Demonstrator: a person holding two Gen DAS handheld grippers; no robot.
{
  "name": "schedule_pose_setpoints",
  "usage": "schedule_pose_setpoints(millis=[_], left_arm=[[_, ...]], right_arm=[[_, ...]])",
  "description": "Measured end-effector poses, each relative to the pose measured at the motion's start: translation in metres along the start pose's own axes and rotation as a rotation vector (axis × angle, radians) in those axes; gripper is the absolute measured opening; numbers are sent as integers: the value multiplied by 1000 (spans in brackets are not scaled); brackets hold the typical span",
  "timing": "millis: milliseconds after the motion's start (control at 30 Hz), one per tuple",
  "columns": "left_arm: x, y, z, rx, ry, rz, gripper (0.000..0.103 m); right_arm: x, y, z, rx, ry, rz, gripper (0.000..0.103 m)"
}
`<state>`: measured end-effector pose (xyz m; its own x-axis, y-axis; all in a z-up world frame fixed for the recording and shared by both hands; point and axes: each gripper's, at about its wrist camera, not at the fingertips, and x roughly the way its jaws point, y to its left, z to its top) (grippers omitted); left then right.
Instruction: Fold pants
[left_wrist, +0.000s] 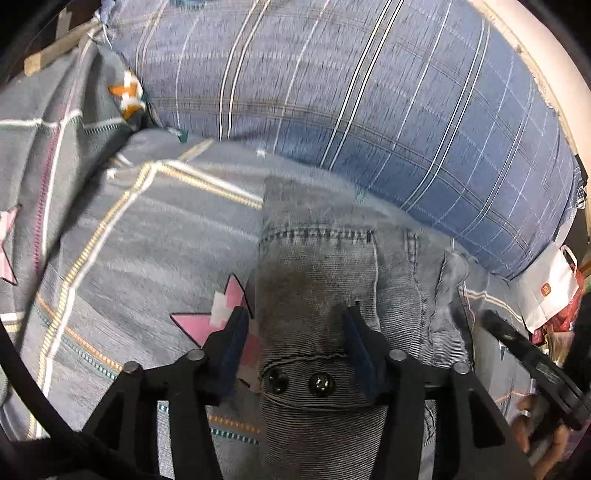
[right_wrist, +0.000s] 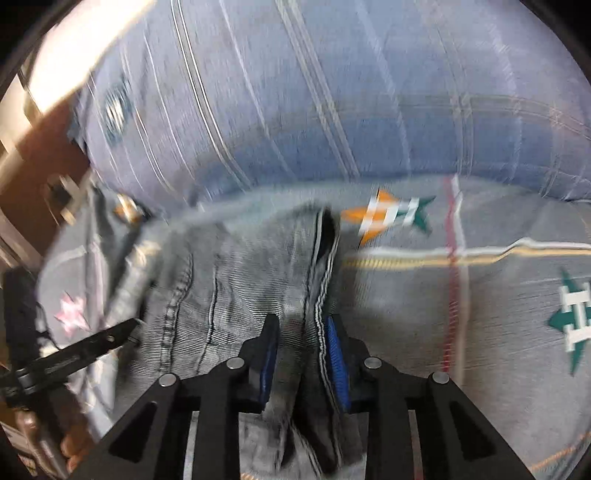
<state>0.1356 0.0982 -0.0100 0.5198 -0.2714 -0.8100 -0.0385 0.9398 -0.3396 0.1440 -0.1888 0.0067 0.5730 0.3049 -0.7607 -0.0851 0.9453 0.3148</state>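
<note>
Spanning both grippers, the pants (left_wrist: 332, 295) lie on the bed (left_wrist: 110, 240), near its pillow-side edge. Left gripper (left_wrist: 295, 317): jaws parted around the buttoned waistband, pads not visibly pressing. Right gripper (right_wrist: 301, 328): jaws clenched on a side seam fold. The garment's long axis runs away from both grippers toward the blue plaid pillow (left_wrist: 369, 92).

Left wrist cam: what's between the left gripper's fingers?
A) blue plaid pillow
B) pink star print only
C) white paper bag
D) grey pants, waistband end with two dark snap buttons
D: the grey pants run up between the left gripper fingers, with two dark snap buttons on the waistband.
</note>
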Motion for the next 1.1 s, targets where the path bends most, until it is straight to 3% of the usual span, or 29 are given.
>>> schedule_pose_setpoints(millis=[33, 67, 100, 167, 267, 333, 433, 533, 633, 733, 833, 900, 967, 1067, 1100], left_arm=[[4, -4, -1, 18, 7, 21, 63], [8, -6, -4, 31, 24, 29, 63], [15, -9, -6, 46, 44, 40, 63], [19, -12, -7, 64, 32, 67, 63], [15, -17, -11, 85, 11, 91, 63], [17, -20, -13, 104, 1, 111, 63], [18, -18, -13, 95, 6, 110, 63], [19, -19, -14, 95, 5, 118, 63], [20, -24, -17, 125, -14, 150, 62], [19, -31, -20, 168, -32, 181, 63], [22, -32, -21, 181, -38, 195, 67], [25, -32, -23, 190, -40, 220, 72], [26, -33, -23, 202, -34, 232, 72], [25, -36, -25, 215, -31, 246, 72], [25, -37, -25, 220, -34, 256, 72]], right_arm=[[-13, 3, -2, -11, -41, -5, 55], [-23, 4, -5, -11, -58, 4, 68], [-30, 4, -8, -3, -62, 40, 76], [-38, 7, -21, 26, -63, 92, 76], [-41, 12, -40, 46, -35, 138, 65], [-38, 17, -50, 36, -7, 151, 50], [-19, 22, -62, 36, 72, 80, 39], [-4, 9, -68, 91, 146, 52, 38], [-6, 18, -68, 47, 124, 53, 18], [-5, 34, -72, -44, 122, -30, 8], [-50, 54, -65, -142, -21, -86, 8], [-66, 66, -66, -181, -53, -106, 8], [-51, 62, -72, -196, 8, -170, 8], [0, 34, -85, -115, 206, -147, 7], [3, 32, -85, -110, 211, -146, 7]])
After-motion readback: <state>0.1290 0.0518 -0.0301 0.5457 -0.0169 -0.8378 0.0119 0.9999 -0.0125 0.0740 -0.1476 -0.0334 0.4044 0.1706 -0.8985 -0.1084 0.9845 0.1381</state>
